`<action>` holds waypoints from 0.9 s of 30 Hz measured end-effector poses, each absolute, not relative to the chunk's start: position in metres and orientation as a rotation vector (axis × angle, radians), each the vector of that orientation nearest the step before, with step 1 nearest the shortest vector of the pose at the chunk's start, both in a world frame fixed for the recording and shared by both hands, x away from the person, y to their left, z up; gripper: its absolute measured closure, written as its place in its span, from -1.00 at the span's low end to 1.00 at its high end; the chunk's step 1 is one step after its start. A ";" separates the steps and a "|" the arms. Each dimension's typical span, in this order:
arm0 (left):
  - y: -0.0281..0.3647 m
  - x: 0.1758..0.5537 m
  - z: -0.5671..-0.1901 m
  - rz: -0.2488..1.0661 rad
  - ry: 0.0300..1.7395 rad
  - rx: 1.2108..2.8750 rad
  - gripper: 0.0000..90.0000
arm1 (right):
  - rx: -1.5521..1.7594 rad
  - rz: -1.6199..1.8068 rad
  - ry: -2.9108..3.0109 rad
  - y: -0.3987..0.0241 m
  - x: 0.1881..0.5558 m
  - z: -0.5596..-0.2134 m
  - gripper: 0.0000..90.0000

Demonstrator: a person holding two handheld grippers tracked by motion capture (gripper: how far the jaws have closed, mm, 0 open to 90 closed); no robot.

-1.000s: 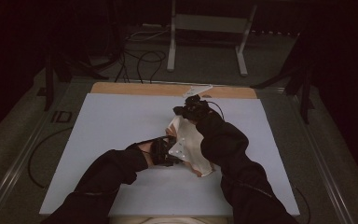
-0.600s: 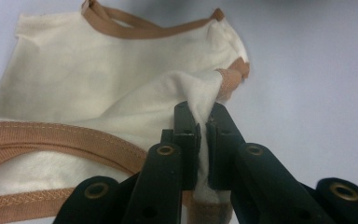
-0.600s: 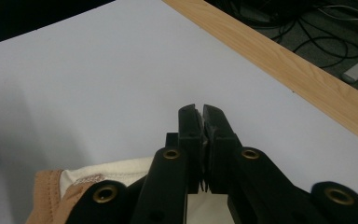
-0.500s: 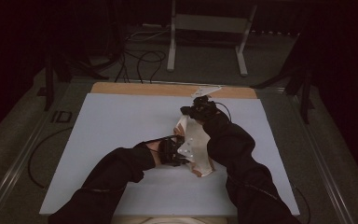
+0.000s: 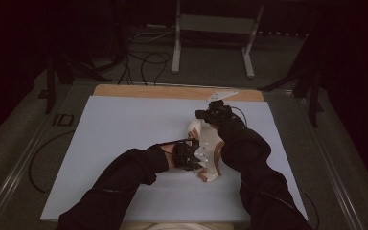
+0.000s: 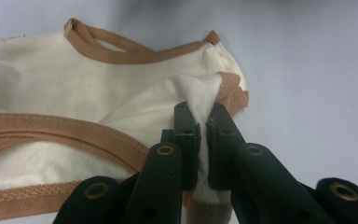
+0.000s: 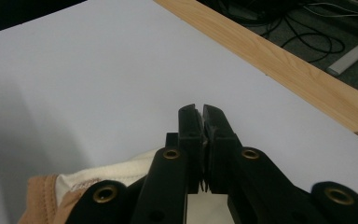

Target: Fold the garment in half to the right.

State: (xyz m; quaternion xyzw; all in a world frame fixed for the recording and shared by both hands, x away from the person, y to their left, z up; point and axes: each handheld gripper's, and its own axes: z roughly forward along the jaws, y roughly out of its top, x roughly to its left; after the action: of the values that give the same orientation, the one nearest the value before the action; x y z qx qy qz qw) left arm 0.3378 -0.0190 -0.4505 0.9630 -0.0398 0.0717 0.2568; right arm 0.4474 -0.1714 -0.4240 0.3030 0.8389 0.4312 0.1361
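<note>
A cream garment (image 5: pixel 211 146) with tan ribbed trim lies bunched right of centre on the white table sheet (image 5: pixel 124 129). My left gripper (image 5: pixel 195 156) is at its near-left side. In the left gripper view the left gripper (image 6: pixel 204 114) is shut on a raised fold of the cream garment (image 6: pixel 74 88), next to a tan-edged corner. My right gripper (image 5: pixel 207 115) is at the garment's far end. In the right gripper view the right gripper (image 7: pixel 202 112) is shut, a thin edge of cloth is pinched between the jaws, and the garment (image 7: pixel 102 179) hangs below.
A wooden strip (image 5: pixel 148 91) borders the far edge of the sheet, also seen as a wooden strip (image 7: pixel 279 60) in the right gripper view. Beyond it are a metal stand (image 5: pixel 177 48) and loose cables (image 5: pixel 143 62) on the floor. Bare sheet spreads to the left.
Both hands have shifted to the right across the sheet, carrying the garment along. Both grips have stayed closed.
</note>
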 end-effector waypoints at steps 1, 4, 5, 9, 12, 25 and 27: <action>-0.021 0.338 -0.451 0.191 -0.111 2.616 0.89 | 0.880 1.245 2.428 -0.174 0.447 -0.425 0.95; -0.025 0.338 -0.452 0.182 -0.121 2.626 0.89 | 0.890 1.244 2.428 -0.179 0.447 -0.427 0.95; -0.027 0.338 -0.453 0.172 -0.121 2.629 0.89 | 0.886 1.247 2.427 -0.181 0.447 -0.428 0.95; -0.033 0.339 -0.455 0.162 -0.126 2.649 0.89 | 0.895 1.247 2.429 -0.186 0.446 -0.433 0.95; -0.037 0.340 -0.457 0.149 -0.129 2.657 0.89 | 0.895 1.248 2.426 -0.188 0.446 -0.435 0.95; -0.051 0.342 -0.469 0.124 -0.110 2.676 0.89 | 0.911 1.250 2.424 -0.199 0.446 -0.453 0.94; -0.054 0.342 -0.470 0.129 -0.113 2.681 0.89 | 0.926 1.249 2.424 -0.202 0.447 -0.456 0.94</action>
State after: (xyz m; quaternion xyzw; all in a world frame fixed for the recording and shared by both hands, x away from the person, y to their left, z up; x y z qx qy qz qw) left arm 0.3421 -0.0537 -0.4699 0.9722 -0.0408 0.0469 0.2257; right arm 0.4467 -0.2015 -0.4562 0.3188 0.8346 0.4300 0.1302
